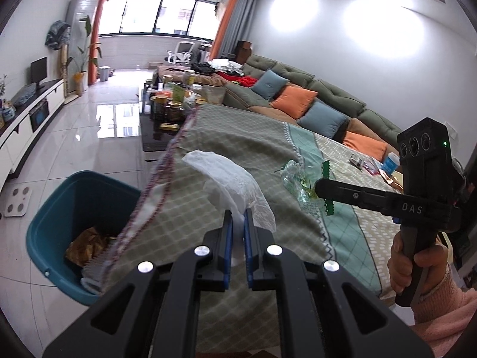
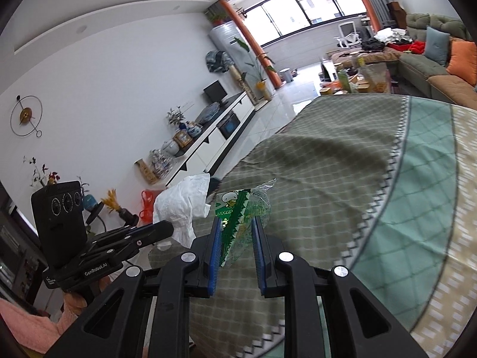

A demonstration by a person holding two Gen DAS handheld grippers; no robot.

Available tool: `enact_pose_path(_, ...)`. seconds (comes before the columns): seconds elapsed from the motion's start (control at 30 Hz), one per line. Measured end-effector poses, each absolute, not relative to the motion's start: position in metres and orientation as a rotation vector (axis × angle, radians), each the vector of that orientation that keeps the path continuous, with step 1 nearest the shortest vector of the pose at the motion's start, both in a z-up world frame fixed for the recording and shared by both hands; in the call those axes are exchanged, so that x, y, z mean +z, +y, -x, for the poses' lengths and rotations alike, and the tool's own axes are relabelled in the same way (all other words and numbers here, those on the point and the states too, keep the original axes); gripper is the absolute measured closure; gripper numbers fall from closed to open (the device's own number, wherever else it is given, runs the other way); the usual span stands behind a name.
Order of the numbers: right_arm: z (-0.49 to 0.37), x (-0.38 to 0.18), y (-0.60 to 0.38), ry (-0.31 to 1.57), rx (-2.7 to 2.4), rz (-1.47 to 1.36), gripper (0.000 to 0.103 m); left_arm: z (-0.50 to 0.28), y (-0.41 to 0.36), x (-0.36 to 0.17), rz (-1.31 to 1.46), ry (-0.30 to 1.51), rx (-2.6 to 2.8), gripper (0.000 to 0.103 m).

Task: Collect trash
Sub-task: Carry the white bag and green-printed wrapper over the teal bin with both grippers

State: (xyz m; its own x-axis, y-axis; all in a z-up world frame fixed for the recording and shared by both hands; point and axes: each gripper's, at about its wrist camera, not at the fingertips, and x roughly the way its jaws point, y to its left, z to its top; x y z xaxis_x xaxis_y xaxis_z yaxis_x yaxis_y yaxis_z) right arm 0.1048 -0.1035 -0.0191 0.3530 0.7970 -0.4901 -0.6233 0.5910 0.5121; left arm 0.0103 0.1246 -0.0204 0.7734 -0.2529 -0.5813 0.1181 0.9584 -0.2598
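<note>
left gripper [image 1: 237,220] pinches white tissue [image 1: 235,179], right gripper [image 2: 237,235] pinches green wrapper [image 2: 238,217]; teal bin [image 1: 59,208] sits below-left of left gripper. risk: light trash flutters, misses bin, lands on tablecloth [image 1: 238,137].

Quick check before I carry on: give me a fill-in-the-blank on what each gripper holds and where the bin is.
1. The left gripper is shut on a crumpled white ____.
2. The right gripper is shut on a clear and ____ wrapper.
3. The bin on the floor beside the table is ____ in colour.
4. Some gold trash already lies ____ the bin.

Missing words: tissue; green; blue; inside
</note>
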Motion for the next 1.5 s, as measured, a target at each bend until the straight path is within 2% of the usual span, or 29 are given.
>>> enact_pose_path(1.5,-0.104,-0.018,0.014,0.805,1.122,-0.123,0.083,0.024,0.214,-0.014,0.268,0.627,0.055,0.094)
